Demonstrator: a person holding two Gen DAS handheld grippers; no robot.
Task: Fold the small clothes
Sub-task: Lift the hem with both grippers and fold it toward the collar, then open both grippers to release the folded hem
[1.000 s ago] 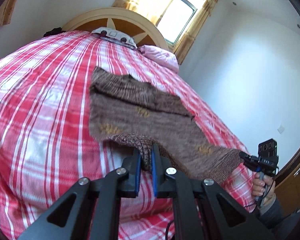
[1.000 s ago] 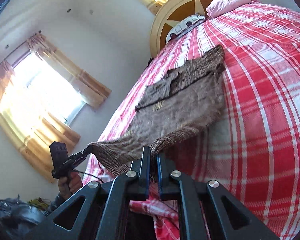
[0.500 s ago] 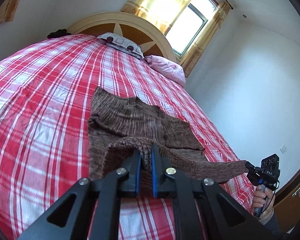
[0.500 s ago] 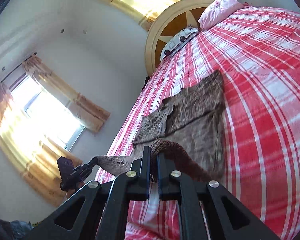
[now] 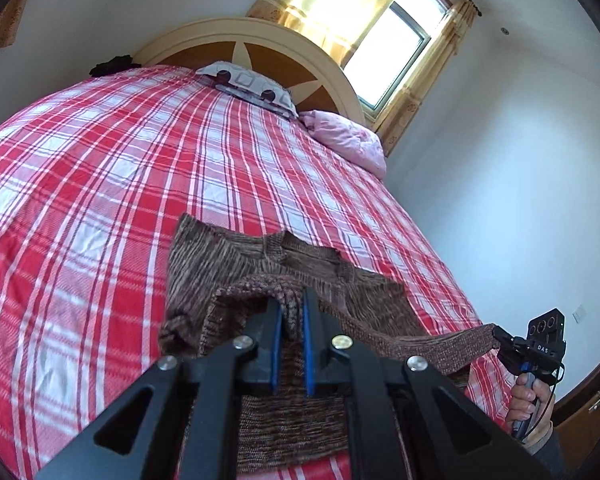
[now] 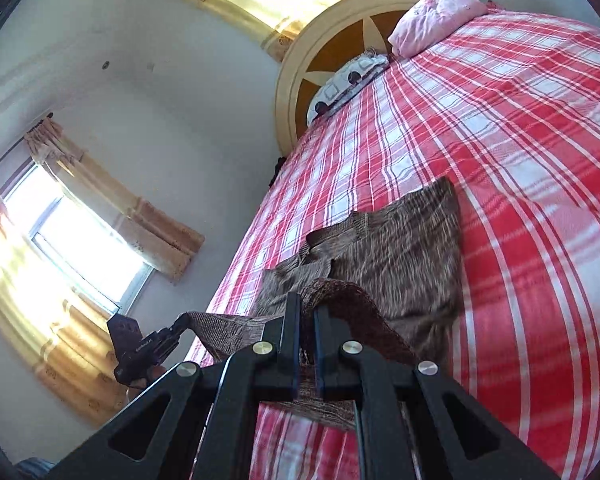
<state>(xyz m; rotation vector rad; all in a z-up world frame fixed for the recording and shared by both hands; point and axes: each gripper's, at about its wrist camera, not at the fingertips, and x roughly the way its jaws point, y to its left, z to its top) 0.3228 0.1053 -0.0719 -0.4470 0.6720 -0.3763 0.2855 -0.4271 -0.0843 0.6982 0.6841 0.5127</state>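
Note:
A small brown knitted sweater (image 5: 228, 264) (image 6: 412, 248) lies on the red plaid bed cover, its collar end flat toward the headboard. Its ribbed bottom hem is lifted and doubled over the body. My left gripper (image 5: 291, 310) is shut on one corner of that hem, and the other corner is pinched in my right gripper (image 6: 307, 312). The hem stretches taut between them. Each wrist view shows the other gripper at the side: the right gripper (image 5: 500, 334) with a hand below it, and the left gripper (image 6: 180, 326) at the bed's edge.
The bed (image 5: 100, 184) fills most of both views, with a patterned pillow (image 5: 248, 84), a pink pillow (image 5: 344, 140) and a round wooden headboard (image 5: 260, 46) at the far end. Curtained windows (image 6: 84, 248) and white walls surround it. A wooden cabinet (image 5: 592, 404) stands at the right.
Both grippers have carried the hem forward toward the collar, so the lower half of the sweater now lies folded over the upper half. The headboard looks closer in both views.

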